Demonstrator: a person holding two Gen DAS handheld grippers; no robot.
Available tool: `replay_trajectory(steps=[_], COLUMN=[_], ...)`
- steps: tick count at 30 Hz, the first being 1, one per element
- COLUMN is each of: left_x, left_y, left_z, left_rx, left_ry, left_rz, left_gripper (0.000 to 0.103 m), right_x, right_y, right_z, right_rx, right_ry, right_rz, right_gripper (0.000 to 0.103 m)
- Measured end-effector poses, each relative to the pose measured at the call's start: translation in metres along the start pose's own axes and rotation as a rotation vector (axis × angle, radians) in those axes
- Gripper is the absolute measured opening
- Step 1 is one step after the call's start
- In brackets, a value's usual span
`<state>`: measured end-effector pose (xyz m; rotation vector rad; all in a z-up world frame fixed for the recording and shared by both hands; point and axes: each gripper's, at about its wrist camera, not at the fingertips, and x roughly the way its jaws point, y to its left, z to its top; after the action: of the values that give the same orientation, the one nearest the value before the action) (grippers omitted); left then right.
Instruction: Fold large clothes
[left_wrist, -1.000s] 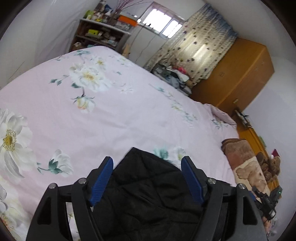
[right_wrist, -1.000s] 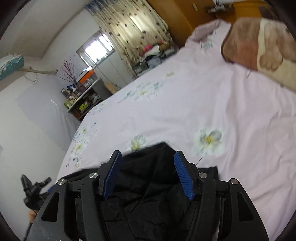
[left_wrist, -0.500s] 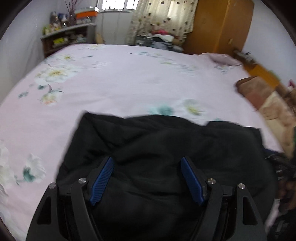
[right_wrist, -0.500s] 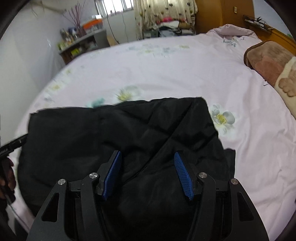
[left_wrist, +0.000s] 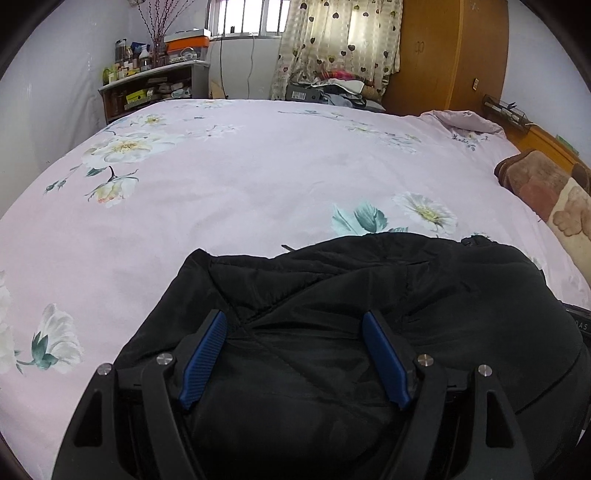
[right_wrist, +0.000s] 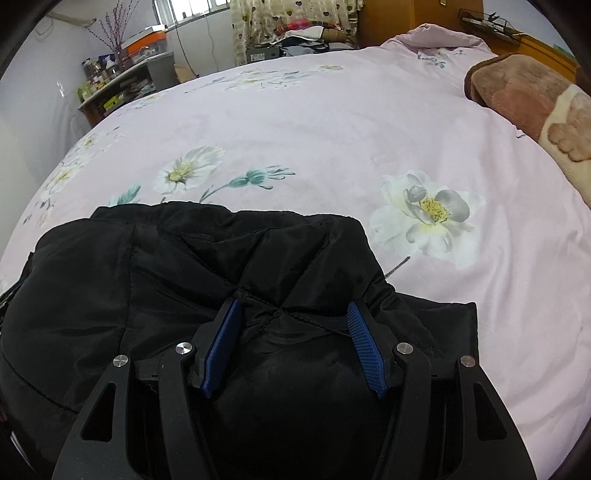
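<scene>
A: Right, status. Where's the garment?

B: Black quilted jacket (left_wrist: 369, 314) bunched on the near edge of the pink floral bedspread (left_wrist: 258, 177), its bulk spread left to right. Far half of the bed bare of clothing; brown plush blanket (right_wrist: 524, 92) at the far right.

A: Tongs?

B: Left gripper (left_wrist: 295, 350) has its blue pads spread wide, padded fabric swelling up between them. Right gripper (right_wrist: 291, 339) looks the same: pads apart, a stitched seam crossing between the tips. Both read as spread apart, with cloth between the fingers but not visibly pinched. Whether the fabric is caught lower down near the hinge, I cannot tell.

A: Which way does it lie from them?

B: Directly under and ahead of both. Long axis runs across, left to right, and each gripper sits over its own end. Neither is clearly nearer the middle.

A: So the next move?

B: My guess: close on both ends and carry the jacket toward the far side to lay it flat. Slippery shell could slide out.
</scene>
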<state>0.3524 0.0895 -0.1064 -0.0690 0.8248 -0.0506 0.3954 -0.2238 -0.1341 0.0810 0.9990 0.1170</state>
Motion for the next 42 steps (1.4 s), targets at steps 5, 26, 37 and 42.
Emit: replay_trajectory(steps=[5,26,37,42], left_x=[-0.001,0.019,0.006,-0.031], left_y=[-0.005,-0.088,-0.084,-0.038], left_z=[0.010,0.025,0.036,0.052], left_rx=[0.008,0.100,0.127,0.165], left_ry=[0.058,0.128,0.141,0.034], left_rz=[0.015,-0.121,-0.120,-0.037], left_gripper=[0.079,0.079,0.073,0.072], right_x=[-0.002,0.001,-0.009,-0.058], right_y=[-0.001,0.086,0.080,0.037], right_z=[0.006,0.021,0.022,0.026], right_rx=[0.008,-0.114,-0.135,-0.088], right_ry=[0.028,0.033,0.001,-0.113], right_rz=[0.000,0.090,0.072,0.050], right_gripper=[0.059,0.059,0.059,0.059])
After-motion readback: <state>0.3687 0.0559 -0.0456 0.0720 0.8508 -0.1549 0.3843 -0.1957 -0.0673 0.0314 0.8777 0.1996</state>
